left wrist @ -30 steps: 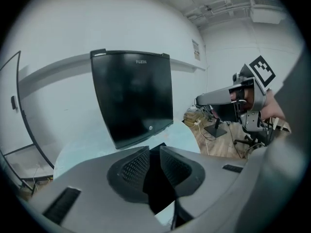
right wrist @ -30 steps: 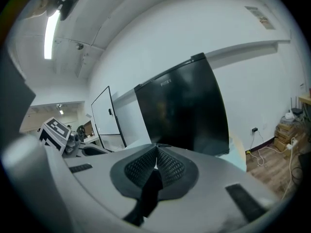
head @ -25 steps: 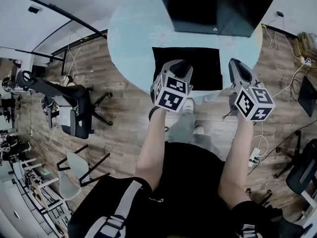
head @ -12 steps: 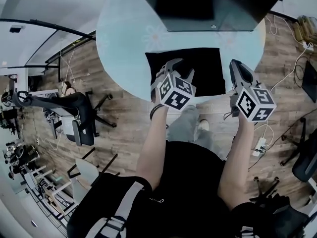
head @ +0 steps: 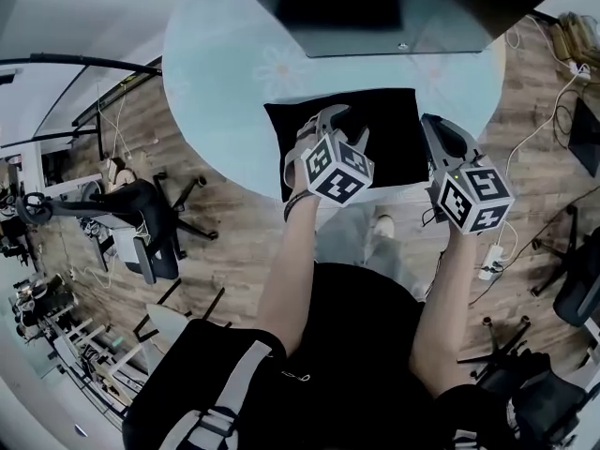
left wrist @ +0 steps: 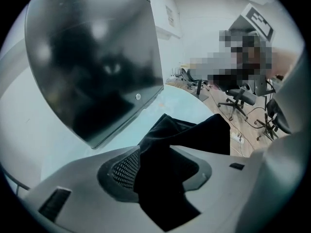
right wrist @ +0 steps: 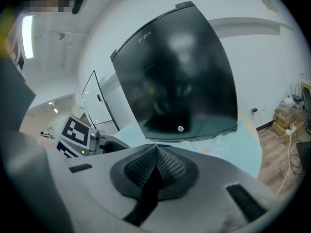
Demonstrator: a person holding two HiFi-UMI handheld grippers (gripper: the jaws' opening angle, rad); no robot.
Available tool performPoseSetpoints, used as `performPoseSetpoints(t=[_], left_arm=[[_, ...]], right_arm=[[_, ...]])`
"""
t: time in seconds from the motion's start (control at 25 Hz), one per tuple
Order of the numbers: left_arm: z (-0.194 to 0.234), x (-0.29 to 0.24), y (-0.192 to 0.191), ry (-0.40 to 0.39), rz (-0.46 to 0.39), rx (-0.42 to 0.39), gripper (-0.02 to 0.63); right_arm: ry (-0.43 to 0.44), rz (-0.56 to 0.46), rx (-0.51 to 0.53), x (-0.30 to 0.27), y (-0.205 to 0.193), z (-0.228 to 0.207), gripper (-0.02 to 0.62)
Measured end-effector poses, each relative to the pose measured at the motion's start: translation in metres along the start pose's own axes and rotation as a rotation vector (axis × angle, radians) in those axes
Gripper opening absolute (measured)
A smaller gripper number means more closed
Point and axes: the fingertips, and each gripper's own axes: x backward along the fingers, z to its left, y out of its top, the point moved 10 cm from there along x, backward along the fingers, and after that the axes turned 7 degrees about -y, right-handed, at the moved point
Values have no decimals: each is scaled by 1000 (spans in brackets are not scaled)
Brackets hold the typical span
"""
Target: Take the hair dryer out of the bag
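The bag (head: 394, 129) lies on the table (head: 216, 82) close to its near edge, and the monitor (head: 375, 12) stands behind the bag, toward the table's far edge.

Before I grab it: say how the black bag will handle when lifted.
Probably floppy: the black bag shows soft folds and a raised edge. Lifted by one edge it would likely sag. Lying flat on the table, it shouldn't roll.
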Motion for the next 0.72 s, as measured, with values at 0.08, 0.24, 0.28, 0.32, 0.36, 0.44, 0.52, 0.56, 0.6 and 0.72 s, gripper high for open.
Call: performPoseSetpoints(t=[0.08, 0.24, 0.28, 0.32, 0.36, 0.44, 0.52, 0.56, 0.6, 0.72], left_arm=[[1, -5, -1, -21, 9, -5, 204], [2, -12, -2, -42, 17, -9, 204], [1, -13, -2, -44, 18, -8, 204], [1, -15, -3, -43, 19, -9, 191], [0, -15, -4, -37, 20, -10, 158], [0, -13, -7, -24, 15, -9, 77], [0, -11, -10, -25, 11, 0, 25], [0, -11, -11, -27, 10, 4, 20], [1, -10, -11, -28, 10, 7, 18], [3, -5, -10, -18, -1, 9, 17]], right_arm=[[7, -2, -12, -2, 1, 1, 2], [-16, 11, -31, -4, -1, -4, 2], [-20, 15, -35, -4, -3, -5, 2], [-23, 19, -39, -5, -4, -7, 2], [-25, 24, -43, -6, -5, -7, 2], [-28, 34, -53, -8, -5, -5, 2], [-20, 43, -63, -11, -3, -1, 2], [-12, 44, -65, -13, -2, 1, 2], [-3, 43, -65, -14, 0, 2, 2], [10, 38, -66, -17, 2, 3, 2]])
